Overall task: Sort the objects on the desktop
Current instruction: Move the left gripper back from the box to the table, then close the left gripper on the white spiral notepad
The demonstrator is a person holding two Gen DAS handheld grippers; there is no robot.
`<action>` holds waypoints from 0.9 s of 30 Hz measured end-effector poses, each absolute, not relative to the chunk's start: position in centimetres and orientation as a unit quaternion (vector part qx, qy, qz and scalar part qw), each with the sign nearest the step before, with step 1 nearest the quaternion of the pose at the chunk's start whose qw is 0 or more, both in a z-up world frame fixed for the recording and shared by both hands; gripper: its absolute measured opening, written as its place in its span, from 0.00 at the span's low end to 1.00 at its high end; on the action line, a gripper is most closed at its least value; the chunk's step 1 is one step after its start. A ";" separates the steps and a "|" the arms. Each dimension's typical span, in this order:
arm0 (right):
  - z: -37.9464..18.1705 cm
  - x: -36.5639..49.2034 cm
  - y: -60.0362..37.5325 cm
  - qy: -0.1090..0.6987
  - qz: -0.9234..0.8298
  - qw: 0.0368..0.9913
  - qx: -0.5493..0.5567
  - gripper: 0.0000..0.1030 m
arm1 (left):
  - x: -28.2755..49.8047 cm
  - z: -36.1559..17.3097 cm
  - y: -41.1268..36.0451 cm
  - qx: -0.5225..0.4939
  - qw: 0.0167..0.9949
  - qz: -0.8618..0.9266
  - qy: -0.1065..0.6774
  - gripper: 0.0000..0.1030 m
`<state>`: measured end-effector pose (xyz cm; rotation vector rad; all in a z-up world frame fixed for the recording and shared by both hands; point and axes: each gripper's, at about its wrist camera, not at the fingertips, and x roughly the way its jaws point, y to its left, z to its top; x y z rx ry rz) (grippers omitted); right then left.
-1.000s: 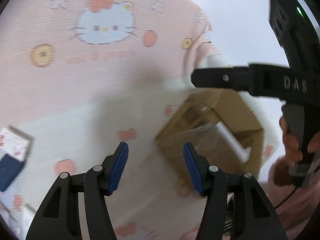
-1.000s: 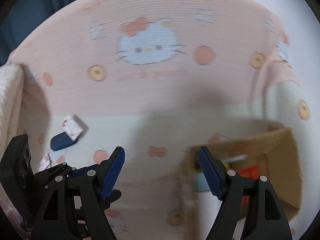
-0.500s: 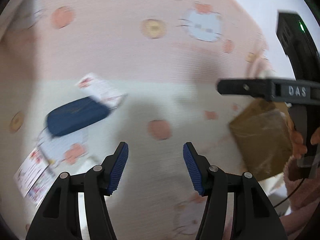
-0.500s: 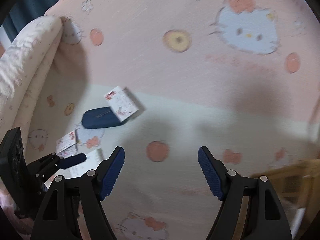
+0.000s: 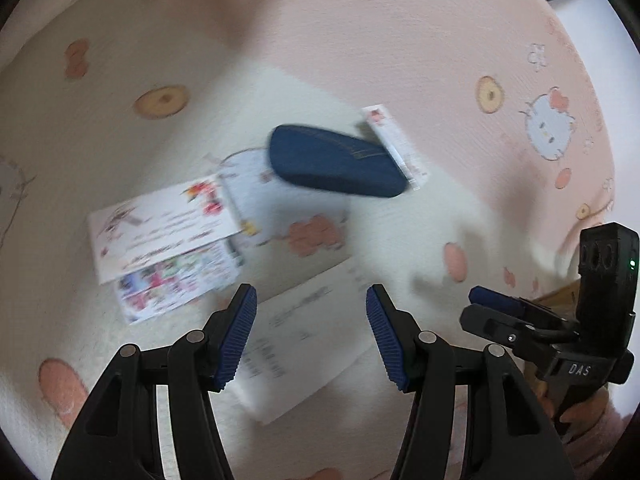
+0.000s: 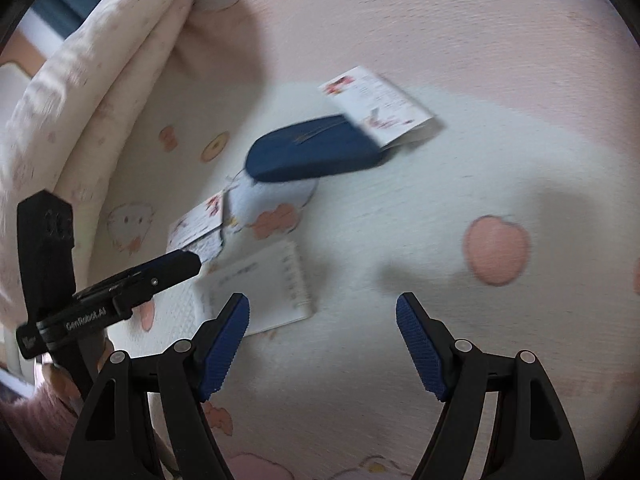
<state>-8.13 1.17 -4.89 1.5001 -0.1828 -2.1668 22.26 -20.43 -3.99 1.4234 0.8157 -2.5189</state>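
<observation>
A dark blue case (image 5: 336, 162) lies on the pink-and-white cartoon blanket (image 5: 460, 60), one end on a white printed card (image 5: 394, 148). Left of it lie a white illustrated card (image 5: 160, 232) and a colourful one (image 5: 176, 280). A white printed sheet (image 5: 308, 340) lies right under my left gripper (image 5: 310, 308), which is open and holds nothing. The right wrist view shows the same case (image 6: 312, 154), card (image 6: 378, 106) and sheet (image 6: 260, 288). My right gripper (image 6: 322, 320) is open and empty over bare blanket to the sheet's right.
A rolled cream cushion edge (image 6: 100, 80) borders the blanket on the left. A sliver of a cardboard box (image 5: 560, 296) shows behind the right gripper's finger (image 5: 496, 304). The left gripper's finger (image 6: 176, 266) reaches in over the cards. A person's hand in a pink sleeve (image 6: 48, 420) holds it.
Both grippers swung away from the cardboard box, leftward and down toward the blue case, cards and sheet, which now look larger and closer. Both stayed open.
</observation>
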 end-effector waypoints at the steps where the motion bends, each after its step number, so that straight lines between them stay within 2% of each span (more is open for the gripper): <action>1: -5.2 -8.0 0.9 -0.068 -0.794 0.250 0.550 0.71 | 22.6 -4.4 -20.8 0.475 0.075 -0.835 0.268 0.59; 2: -5.5 -7.8 0.7 -0.072 -0.793 0.252 0.550 0.67 | 22.8 -4.7 -21.1 0.477 0.082 -0.833 0.267 0.59; 3: -6.0 -7.4 0.5 -0.081 -0.792 0.254 0.549 0.47 | 23.2 -5.0 -21.4 0.475 0.086 -0.833 0.270 0.59; 4: -6.4 -7.1 0.3 -0.087 -0.790 0.257 0.550 0.20 | 23.5 -5.2 -21.8 0.470 0.086 -0.833 0.279 0.52; 5: -6.9 -6.9 0.1 -0.088 -0.788 0.256 0.553 0.14 | 23.8 -5.5 -22.3 0.461 0.085 -0.833 0.293 0.45; 6: -7.4 -6.6 -0.1 -0.086 -0.787 0.250 0.557 0.13 | 23.9 -5.9 -22.8 0.456 0.088 -0.831 0.308 0.27; 7: -7.9 -6.3 -0.3 -0.085 -0.786 0.245 0.561 0.13 | 24.0 -6.4 -23.4 0.458 0.099 -0.825 0.315 0.17; 9: -8.9 -5.9 -0.9 -0.082 -0.778 0.245 0.573 0.12 | 24.1 -7.2 -24.2 0.460 0.117 -0.819 0.323 0.12; 17: -10.9 -4.6 -3.4 -0.070 -0.747 0.274 0.602 0.12 | 24.5 -8.5 -25.0 0.468 0.112 -0.814 0.326 0.08; 24: -10.9 -5.3 -3.9 -0.074 -0.745 0.281 0.601 0.12 | 23.8 -8.6 -22.2 0.480 0.085 -0.817 0.307 0.07; 25: -10.8 -5.4 -3.8 -0.074 -0.746 0.277 0.601 0.12 | 23.7 -8.7 -21.7 0.478 0.085 -0.819 0.305 0.03; 27: -10.6 -5.7 -3.2 -0.082 -0.752 0.269 0.597 0.13 | 23.3 -8.8 -20.6 0.479 0.070 -0.818 0.309 0.03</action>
